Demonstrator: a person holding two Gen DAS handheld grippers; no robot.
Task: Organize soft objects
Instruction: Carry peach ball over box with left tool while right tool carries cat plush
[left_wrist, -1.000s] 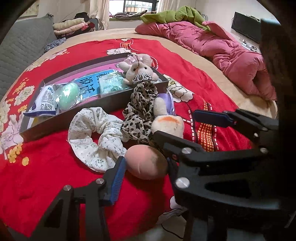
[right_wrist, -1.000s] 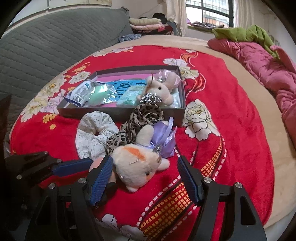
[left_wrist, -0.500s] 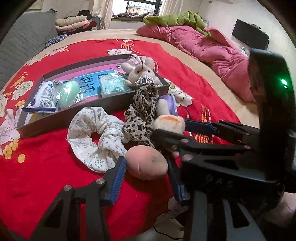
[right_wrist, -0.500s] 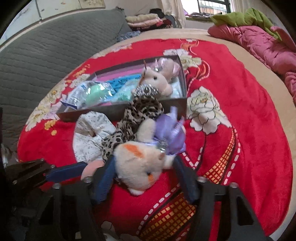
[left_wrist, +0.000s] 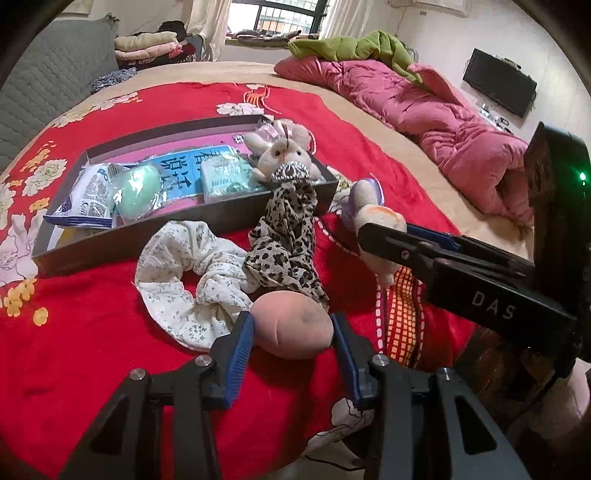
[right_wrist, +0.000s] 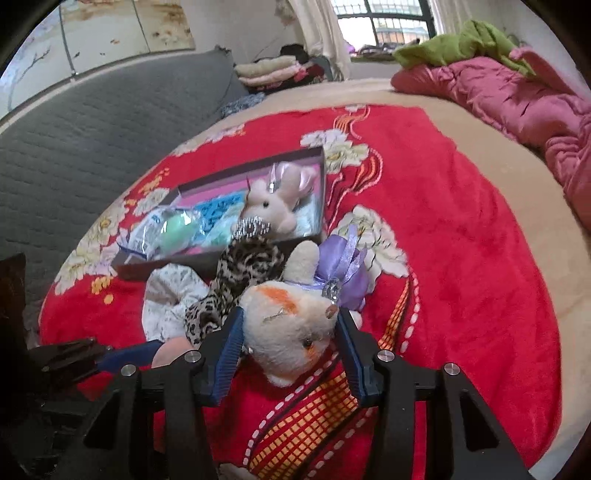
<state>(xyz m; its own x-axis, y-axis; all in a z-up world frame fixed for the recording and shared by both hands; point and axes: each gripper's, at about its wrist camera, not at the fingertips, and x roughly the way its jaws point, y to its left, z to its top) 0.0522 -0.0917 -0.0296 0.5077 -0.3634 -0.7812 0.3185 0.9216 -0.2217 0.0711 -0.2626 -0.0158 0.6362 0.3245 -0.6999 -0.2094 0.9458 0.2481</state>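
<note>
My right gripper (right_wrist: 288, 336) is shut on a cream plush cat (right_wrist: 291, 325) with orange patches and a purple bow, held a little above the red blanket; it also shows in the left wrist view (left_wrist: 380, 221). My left gripper (left_wrist: 293, 328) has its blue pads against both sides of a peach soft ball (left_wrist: 291, 325) that lies on the blanket. A white floral scrunchie (left_wrist: 184, 277) and a leopard-print scrunchie (left_wrist: 288, 236) lie beside the ball. A dark shallow box (left_wrist: 88, 251) behind them holds a plush rabbit (left_wrist: 284, 155), a green soft egg (left_wrist: 136, 188) and packets.
A red flowered blanket (right_wrist: 461, 240) covers the round bed. A pink quilt (left_wrist: 424, 110) and green cover lie at the far right, a grey padded headboard (right_wrist: 74, 129) at the left, folded clothes at the back. The bed's edge is just below both grippers.
The right gripper has closed on the plush cat and lifted it slightly. The left gripper has closed in on the peach ball.
</note>
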